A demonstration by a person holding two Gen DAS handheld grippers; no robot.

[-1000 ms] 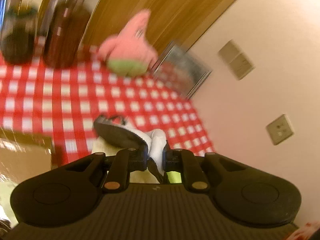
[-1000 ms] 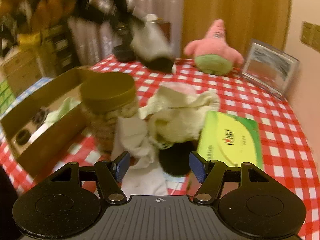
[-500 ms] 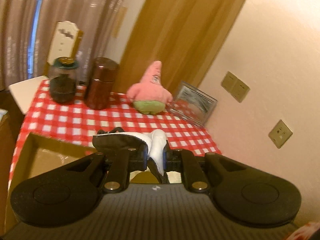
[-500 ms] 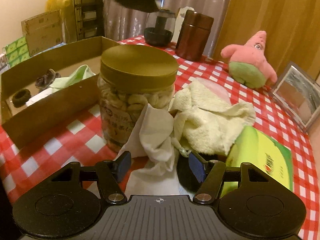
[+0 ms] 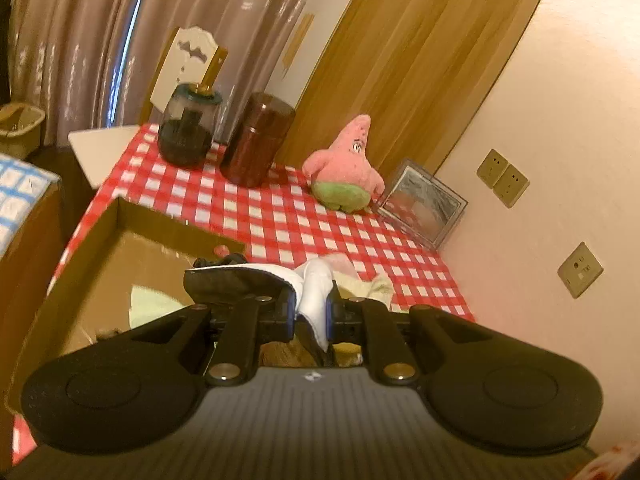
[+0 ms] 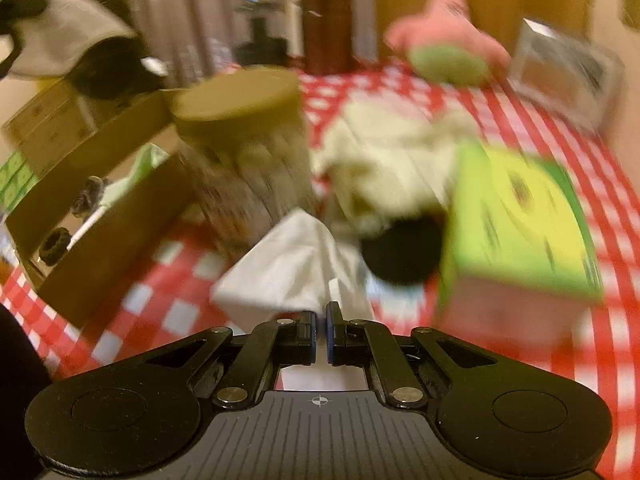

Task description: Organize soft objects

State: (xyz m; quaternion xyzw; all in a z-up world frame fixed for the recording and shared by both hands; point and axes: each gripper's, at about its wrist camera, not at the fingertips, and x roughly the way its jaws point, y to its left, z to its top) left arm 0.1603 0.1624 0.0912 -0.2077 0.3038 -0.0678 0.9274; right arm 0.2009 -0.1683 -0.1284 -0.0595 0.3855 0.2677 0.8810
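Observation:
My left gripper (image 5: 312, 312) is shut on a black-and-white soft piece (image 5: 240, 280), holding it in the air above the open cardboard box (image 5: 100, 248). In the right wrist view that same piece (image 6: 60, 36) hangs at the upper left. My right gripper (image 6: 320, 320) is low over the table, its jaws shut on a white cloth (image 6: 280, 272) that tents up in front of it. Behind the cloth lie a cream towel (image 6: 384, 152) and a round black soft item (image 6: 400, 256). A pink star plush (image 5: 344, 172) sits at the back of the table.
A jar with a tan lid (image 6: 248, 160) stands right behind the white cloth, and a green tissue box (image 6: 520, 216) lies to its right. Two dark jars (image 5: 256, 140) and a picture frame (image 5: 424, 204) stand near the wall. The box holds a pale cloth and small dark items.
My left gripper carried the black-and-white piece back from above the table to above the box. My right gripper sank a little and its jaws closed on the white cloth.

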